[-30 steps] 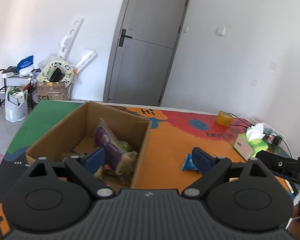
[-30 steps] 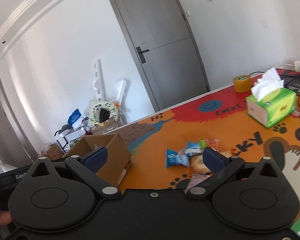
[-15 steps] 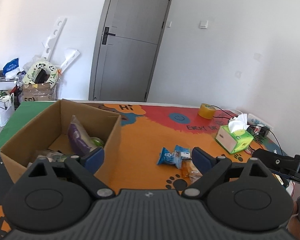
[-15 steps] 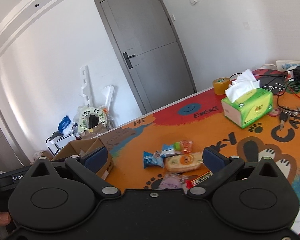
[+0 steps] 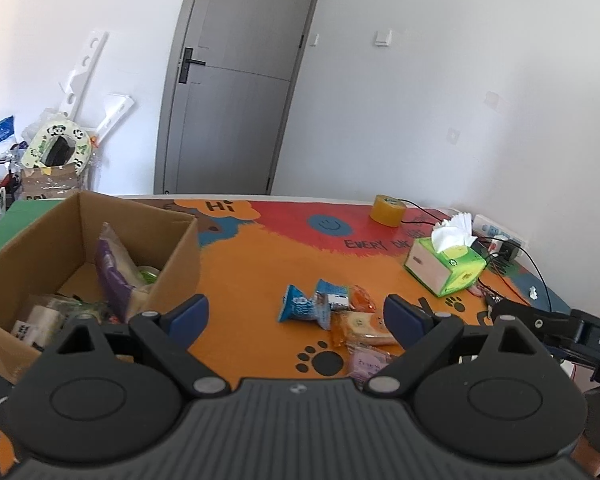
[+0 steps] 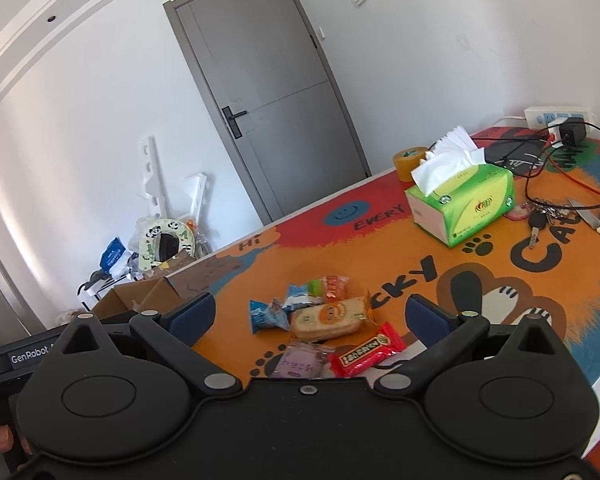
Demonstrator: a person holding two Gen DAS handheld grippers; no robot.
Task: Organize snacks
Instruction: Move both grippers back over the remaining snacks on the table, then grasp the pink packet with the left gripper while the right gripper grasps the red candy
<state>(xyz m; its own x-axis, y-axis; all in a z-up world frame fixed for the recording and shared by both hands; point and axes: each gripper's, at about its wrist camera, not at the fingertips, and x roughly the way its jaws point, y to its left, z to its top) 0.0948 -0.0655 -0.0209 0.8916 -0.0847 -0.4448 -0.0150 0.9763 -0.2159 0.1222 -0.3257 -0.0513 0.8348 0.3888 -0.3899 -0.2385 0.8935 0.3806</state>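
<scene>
Snacks lie in a loose heap on the bench [image 6: 440, 256], and the green tissue box [image 6: 466, 204] is my landmark for all of it. My left hand-held gripper [image 5: 296, 314] is released, jaws spread wide with nothing between them; my right hand-held gripper [image 6: 310, 314] is likewise released and empty. The heap sits on the near side of the tissue box, toward me and well apart from it. The cardboard box [image 5: 48, 236], where some snacks already rest, stands much farther from the tissue box, across the heap.

I judge the step in hand to be picking one packet out of the heap. To do it well I should choose a packet at the edge, not one that overlaps its neighbours. The red bar [image 6: 366, 352] looks the easiest for my right side: it lies nearest me, farther from the tissue box than the round biscuit pack [image 6: 328, 318]. I should come down with the jaws across its narrow width and close on that wrapper alone, since the purple packet [image 6: 298, 364] lies just beside it.

Only the left view looks into the cardboard box, showing a purple bag [image 5: 110, 272] propped up inside. Only the right view shows the red bar, and the keys [image 6: 540, 220] just beyond the tissue box.
</scene>
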